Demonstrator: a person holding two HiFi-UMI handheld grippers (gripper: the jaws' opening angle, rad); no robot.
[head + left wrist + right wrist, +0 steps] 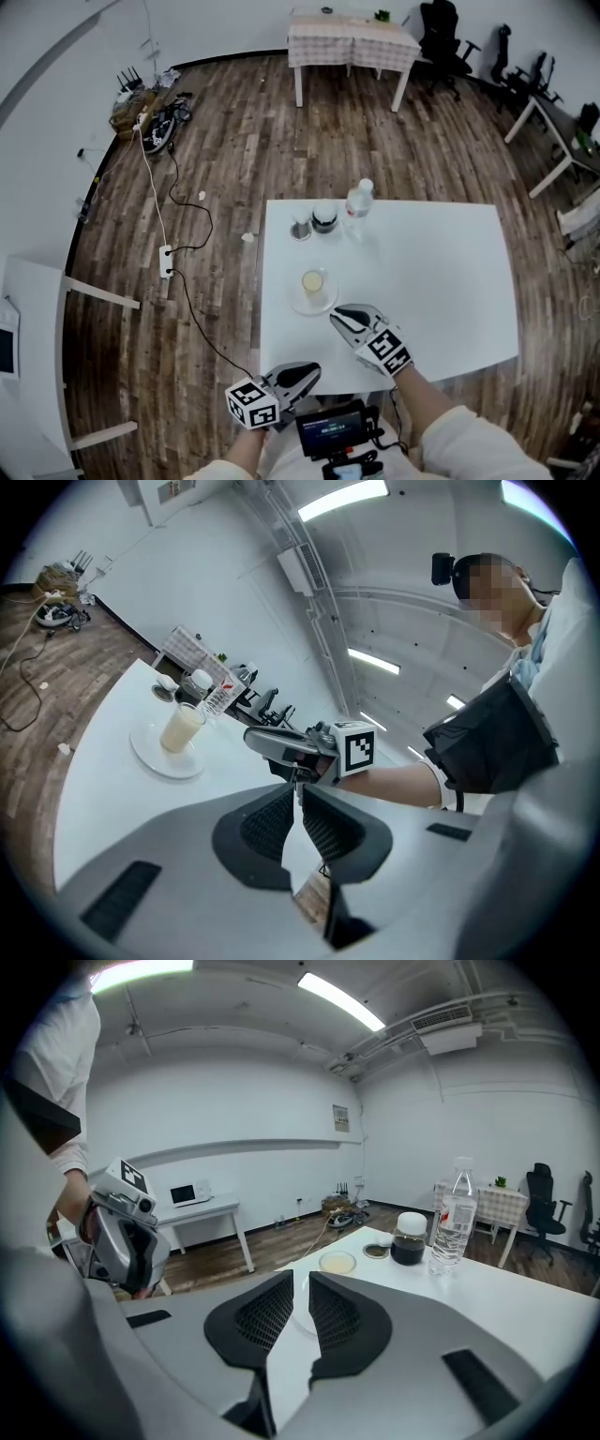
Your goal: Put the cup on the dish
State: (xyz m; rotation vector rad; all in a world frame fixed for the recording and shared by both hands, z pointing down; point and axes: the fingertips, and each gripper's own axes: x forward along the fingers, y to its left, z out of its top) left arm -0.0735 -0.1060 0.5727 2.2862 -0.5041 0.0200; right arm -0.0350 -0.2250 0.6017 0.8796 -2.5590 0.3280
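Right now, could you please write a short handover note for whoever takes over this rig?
Left gripper: jaws together, empty, at the near edge of the table.
Right gripper: jaws a narrow slit apart, nothing between them, just beside the dish, clear of the cup.
Cup: upright on the dish, with a pale liquid inside.
Done: the cup is on the dish.
Left: nothing, as far as I can see; just draw both grippers clear.
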